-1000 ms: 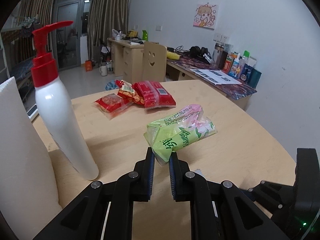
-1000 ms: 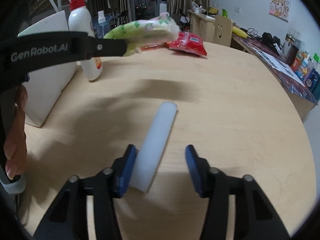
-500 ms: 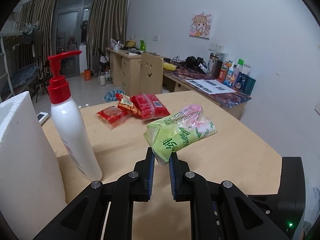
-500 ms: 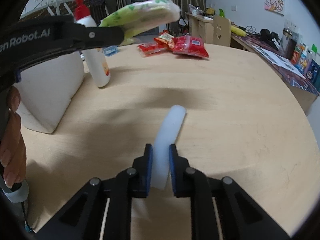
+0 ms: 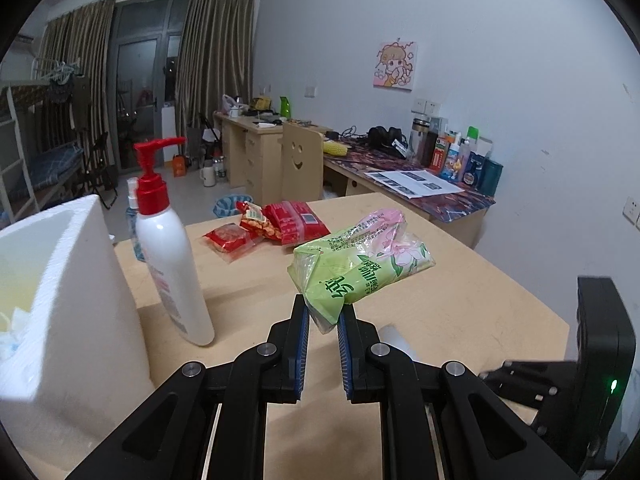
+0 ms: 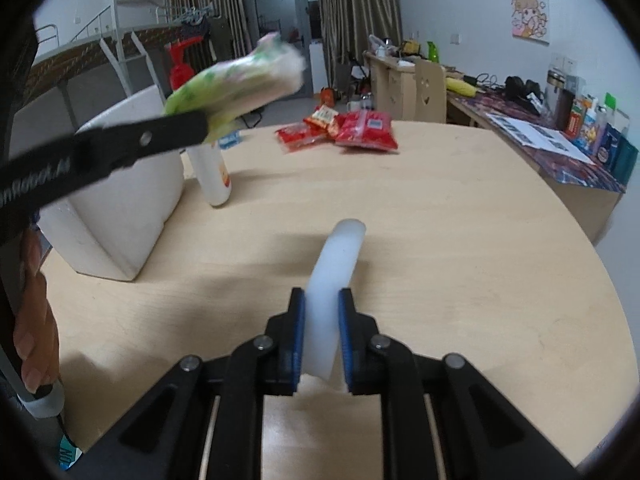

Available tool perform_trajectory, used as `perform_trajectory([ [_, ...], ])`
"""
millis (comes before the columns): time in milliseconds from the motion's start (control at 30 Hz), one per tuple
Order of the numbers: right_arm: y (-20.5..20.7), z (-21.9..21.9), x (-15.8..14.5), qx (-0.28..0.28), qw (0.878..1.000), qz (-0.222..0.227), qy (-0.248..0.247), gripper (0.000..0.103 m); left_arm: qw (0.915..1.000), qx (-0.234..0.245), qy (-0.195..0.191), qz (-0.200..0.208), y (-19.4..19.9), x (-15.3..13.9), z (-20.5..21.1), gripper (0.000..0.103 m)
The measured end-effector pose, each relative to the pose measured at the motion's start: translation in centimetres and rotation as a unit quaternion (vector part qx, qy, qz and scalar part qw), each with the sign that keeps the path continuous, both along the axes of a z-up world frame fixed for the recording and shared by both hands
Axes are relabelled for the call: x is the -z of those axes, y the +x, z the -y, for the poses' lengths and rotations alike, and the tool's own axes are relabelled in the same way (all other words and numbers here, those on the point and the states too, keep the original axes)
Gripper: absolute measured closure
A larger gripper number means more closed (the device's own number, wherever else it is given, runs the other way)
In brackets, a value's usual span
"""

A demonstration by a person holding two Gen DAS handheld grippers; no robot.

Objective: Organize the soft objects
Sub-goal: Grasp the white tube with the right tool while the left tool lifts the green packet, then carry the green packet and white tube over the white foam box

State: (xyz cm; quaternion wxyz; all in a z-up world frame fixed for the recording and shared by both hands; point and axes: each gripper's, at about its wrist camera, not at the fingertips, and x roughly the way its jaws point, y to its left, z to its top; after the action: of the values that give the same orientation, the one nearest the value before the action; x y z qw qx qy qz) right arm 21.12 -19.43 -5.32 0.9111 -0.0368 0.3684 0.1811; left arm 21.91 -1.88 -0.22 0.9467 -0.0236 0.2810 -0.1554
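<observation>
Left tongs pinch the squishy tissue pack by its corner, right tongs clamp the light foam strip near one end, both look easy to hold imo.

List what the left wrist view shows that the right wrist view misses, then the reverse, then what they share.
Only the left wrist view: the left hand-held gripper pinching the corner of the green tissue pack, and the inside of the foam box.

Only the right wrist view: the right hand-held gripper clamped on the white foam strip, and a hand.

Both: pump bottle, red snack packets, wooden table.
</observation>
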Motion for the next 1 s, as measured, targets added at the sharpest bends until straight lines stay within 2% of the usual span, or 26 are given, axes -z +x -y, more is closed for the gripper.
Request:
perform_trajectory([
  [300,-2.7,1.2,-2.2,0.004,0.999,0.039,0.017,0.084,0.9998,-0.018,0.013,0.002,-4.3,-1.5,-0.2,0.088],
  [700,-7.1,2.3,-5.2,0.009,0.995,0.098,0.034,0.084,0.9979,-0.042,0.028,0.039,-11.6,-3.9,-0.4,0.088],
  [1000,-10.1,2.5,-6.3,0.005,0.991,0.127,0.040,0.084,0.9955,-0.042,0.046,0.071,-16.8,-4.0,-0.2,0.088],
])
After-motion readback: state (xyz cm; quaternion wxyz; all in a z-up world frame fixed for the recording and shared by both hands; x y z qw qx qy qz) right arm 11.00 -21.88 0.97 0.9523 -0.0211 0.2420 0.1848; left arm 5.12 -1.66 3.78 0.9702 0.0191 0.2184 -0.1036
